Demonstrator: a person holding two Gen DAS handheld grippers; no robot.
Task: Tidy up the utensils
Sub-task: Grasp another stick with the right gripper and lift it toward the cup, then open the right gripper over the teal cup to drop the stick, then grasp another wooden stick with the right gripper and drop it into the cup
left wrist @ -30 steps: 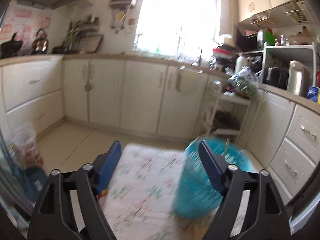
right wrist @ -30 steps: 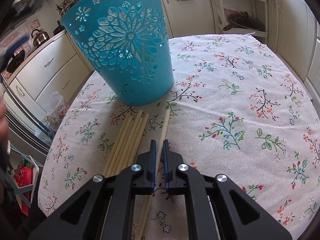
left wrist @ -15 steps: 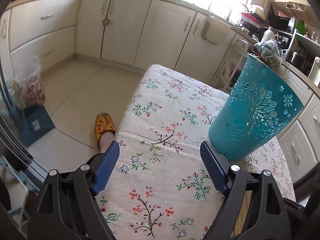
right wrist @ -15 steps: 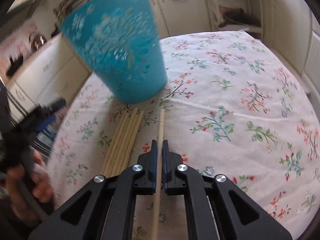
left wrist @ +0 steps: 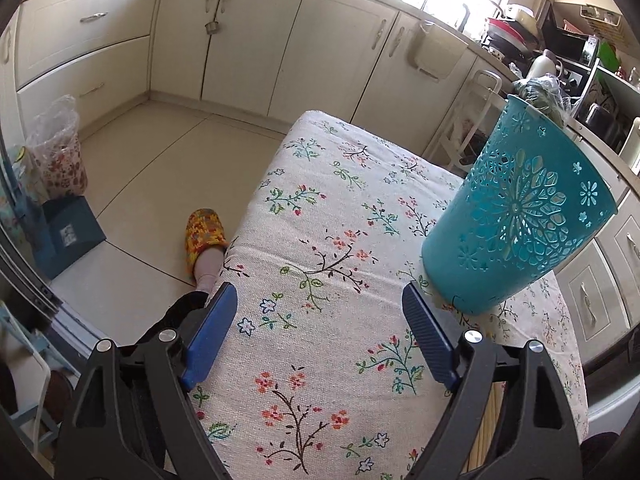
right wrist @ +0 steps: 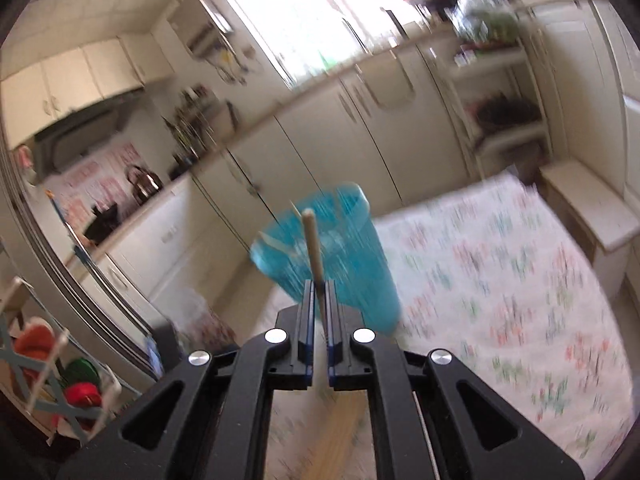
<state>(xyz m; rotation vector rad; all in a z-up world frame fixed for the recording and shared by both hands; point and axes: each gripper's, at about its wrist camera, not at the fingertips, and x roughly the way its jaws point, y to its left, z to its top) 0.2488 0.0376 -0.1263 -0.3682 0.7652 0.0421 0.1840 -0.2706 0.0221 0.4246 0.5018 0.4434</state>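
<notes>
A teal perforated holder [left wrist: 516, 216] stands on the floral tablecloth [left wrist: 320, 264], to the right of my left gripper [left wrist: 320, 312], which is open and empty just above the cloth. In the blurred right wrist view my right gripper [right wrist: 318, 292] is shut on a wooden chopstick [right wrist: 311, 240] that points up in front of the holder [right wrist: 344, 260]. More chopsticks [right wrist: 340, 432] lie on the cloth under that gripper; their ends show in the left wrist view [left wrist: 486, 436].
The table's left edge drops to the tiled floor, where a foot in a yellow slipper [left wrist: 202, 236] stands. Cream cabinets [left wrist: 320, 48] line the far wall. A plastic bag [left wrist: 58, 152] and a blue box [left wrist: 68, 236] sit on the floor at left.
My right gripper has lifted one chopstick off the cloth and tilted it up toward the holder. My left gripper has settled low over the cloth, still open.
</notes>
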